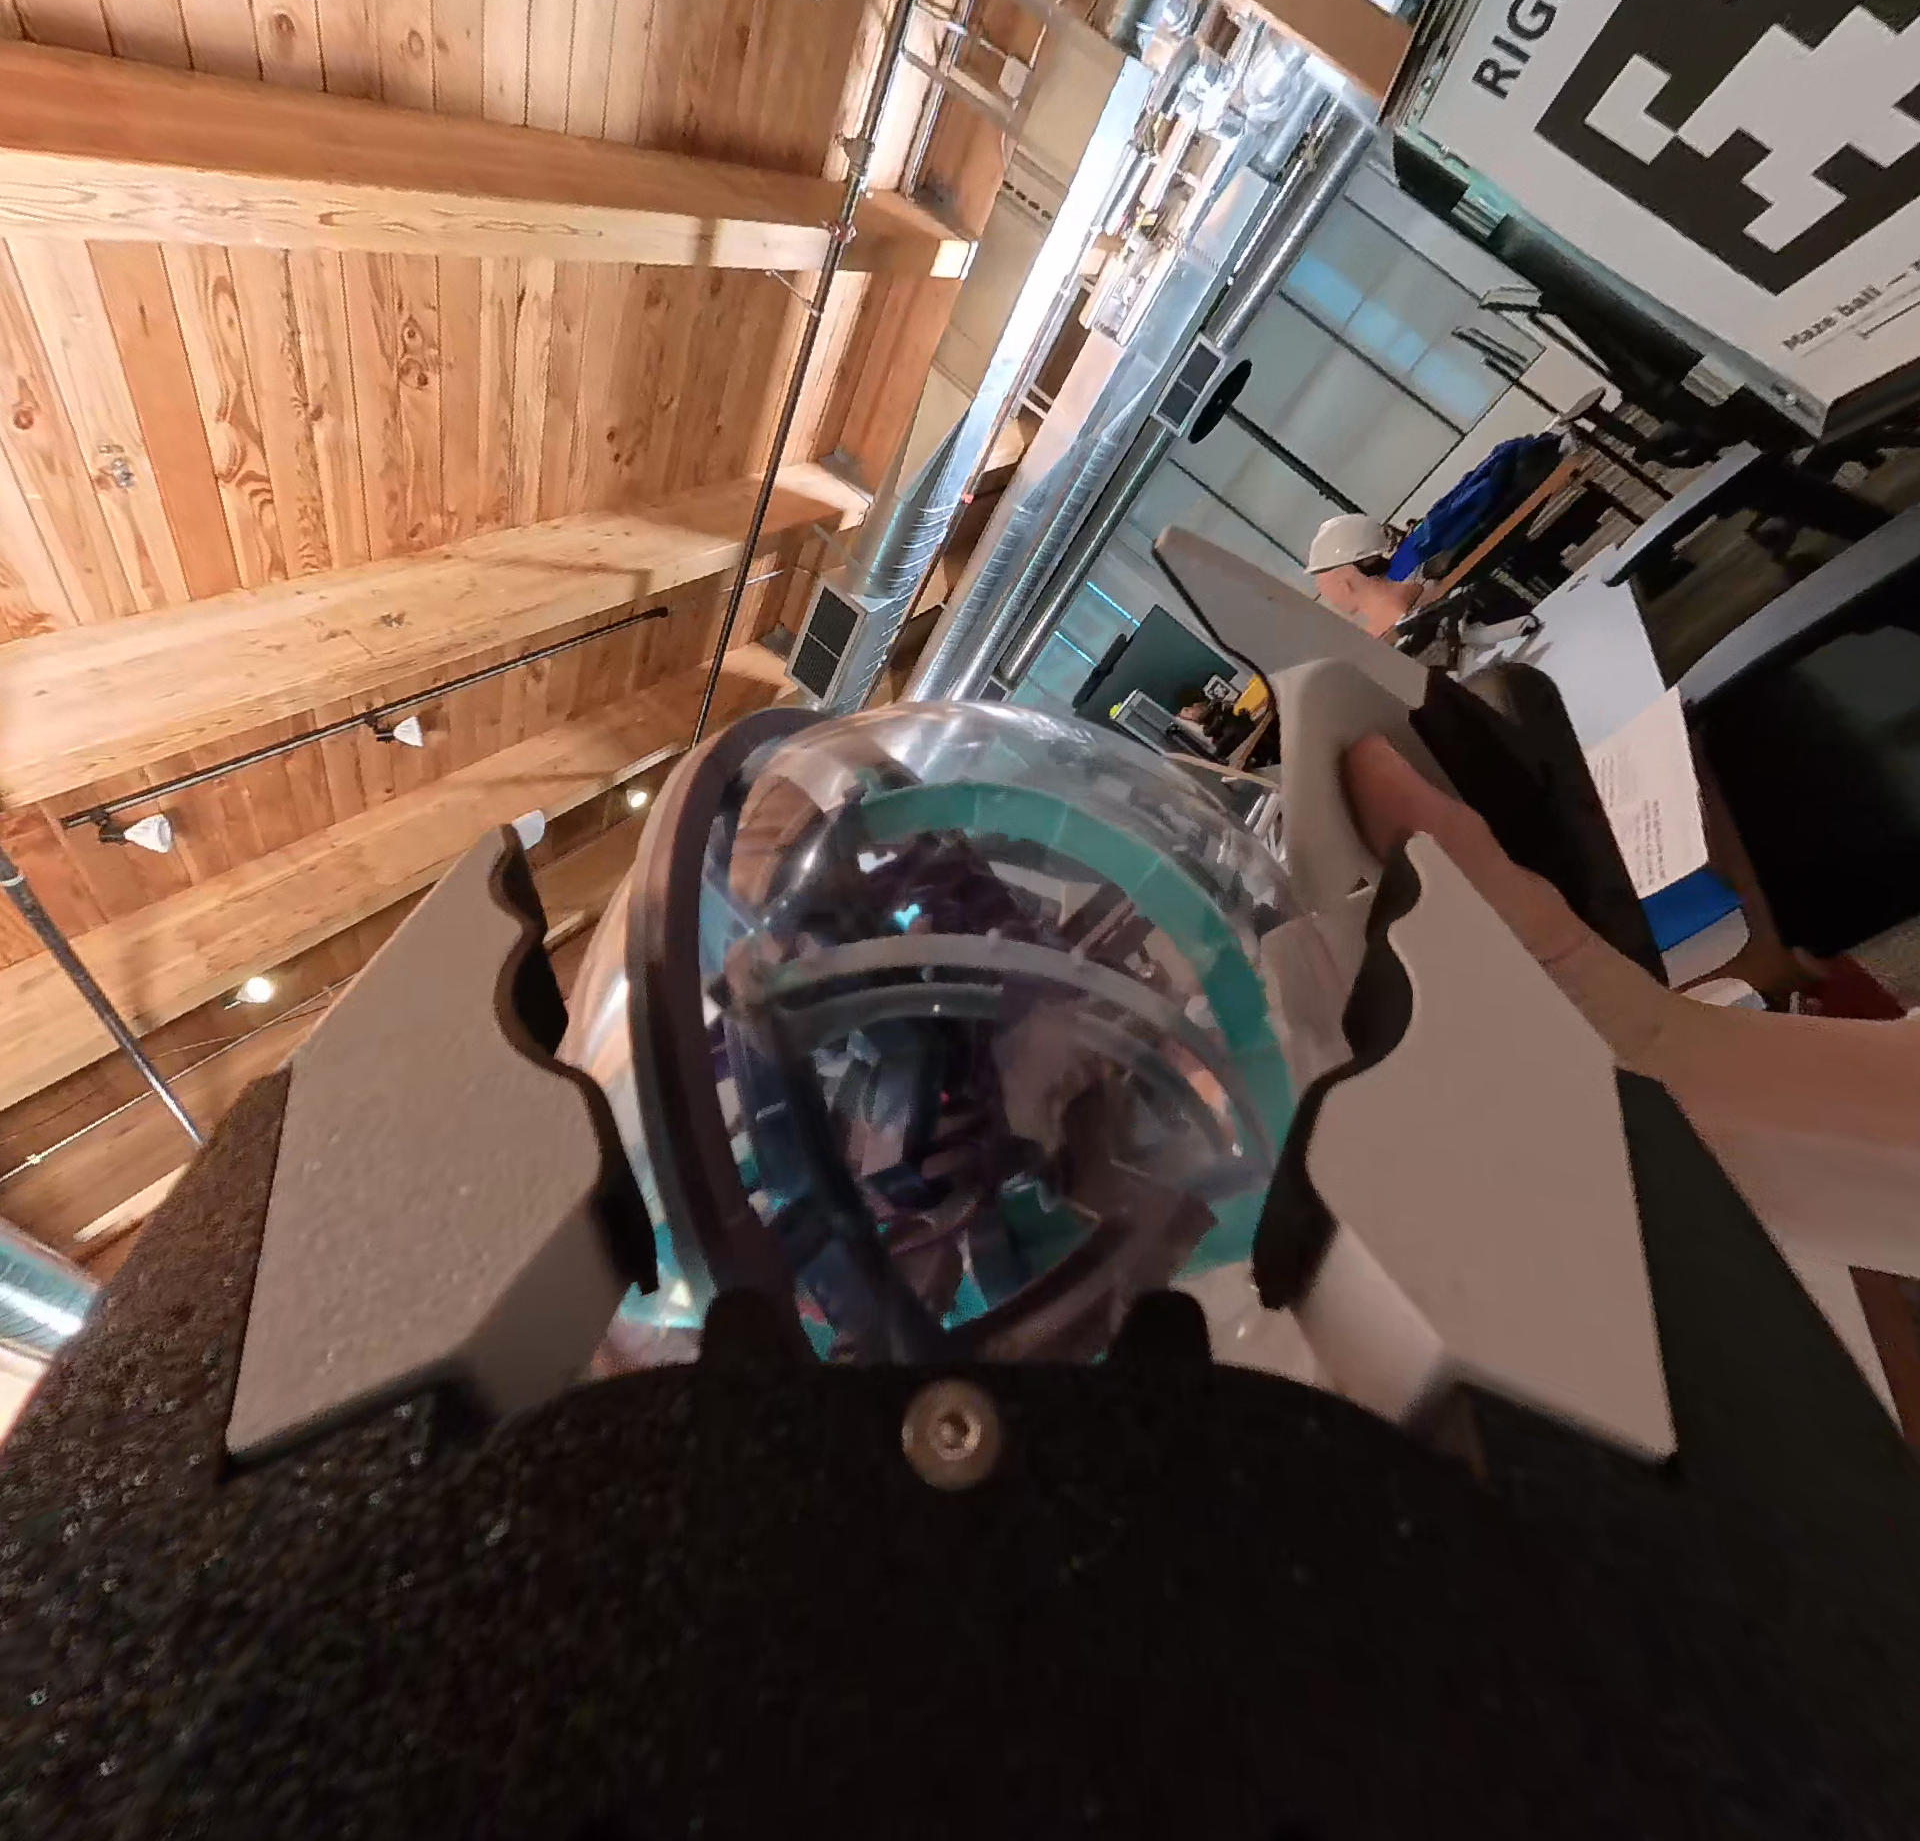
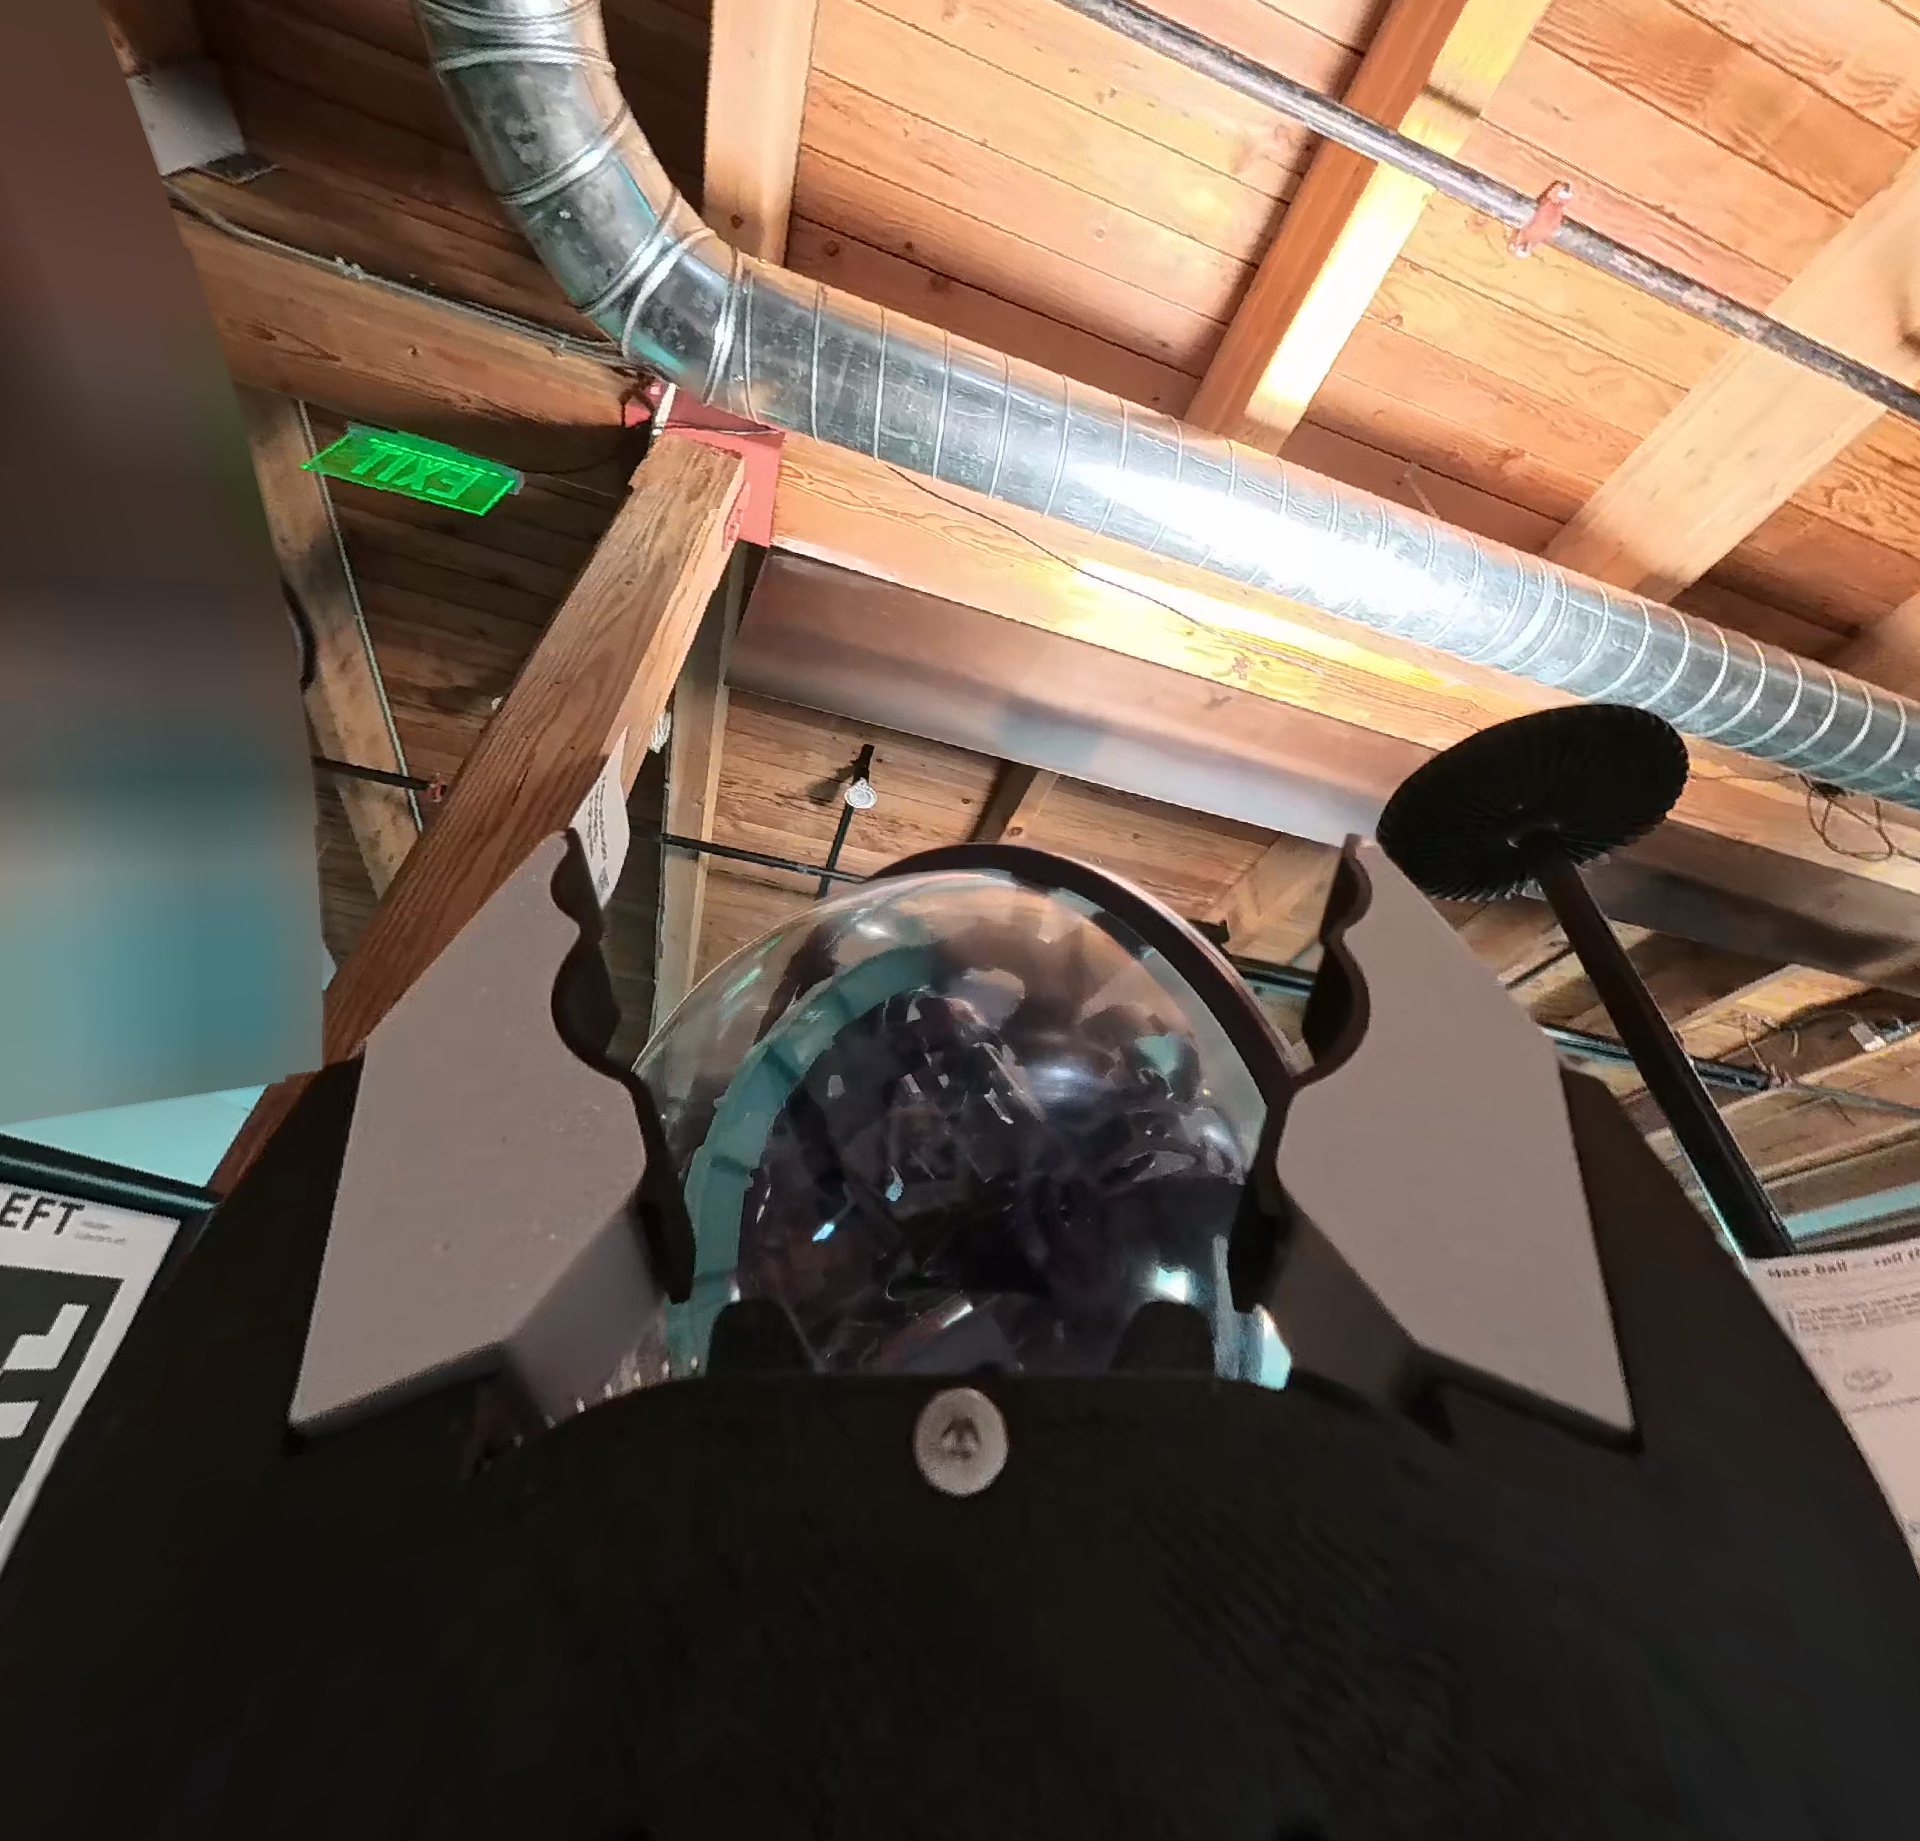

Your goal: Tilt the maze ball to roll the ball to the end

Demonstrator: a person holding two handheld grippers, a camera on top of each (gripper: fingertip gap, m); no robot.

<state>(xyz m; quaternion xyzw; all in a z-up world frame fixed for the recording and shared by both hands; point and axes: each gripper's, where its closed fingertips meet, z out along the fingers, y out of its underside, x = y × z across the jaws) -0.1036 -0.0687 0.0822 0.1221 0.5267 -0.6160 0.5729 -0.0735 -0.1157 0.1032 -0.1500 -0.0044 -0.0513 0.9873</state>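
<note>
Bright and warm-lit by ceiling spotlights (image 1: 145, 833) at nine o'clock; strongly bowed toward the edges; glare on the duct (image 2: 1195, 482); soft blur throughout.

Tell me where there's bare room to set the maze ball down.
No surface shows: both views look up at the wooden ceiling. The clear plastic maze ball sits clamped between the left hand-held gripper and right hand-held gripper, crowding its sides.

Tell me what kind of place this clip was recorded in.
Probably a converted industrial loft or workshop-style office: a bare wooden plank ceiling with heavy beams, an exposed silver spiral metal duct, and a lit green sign hung under a beam.
</note>
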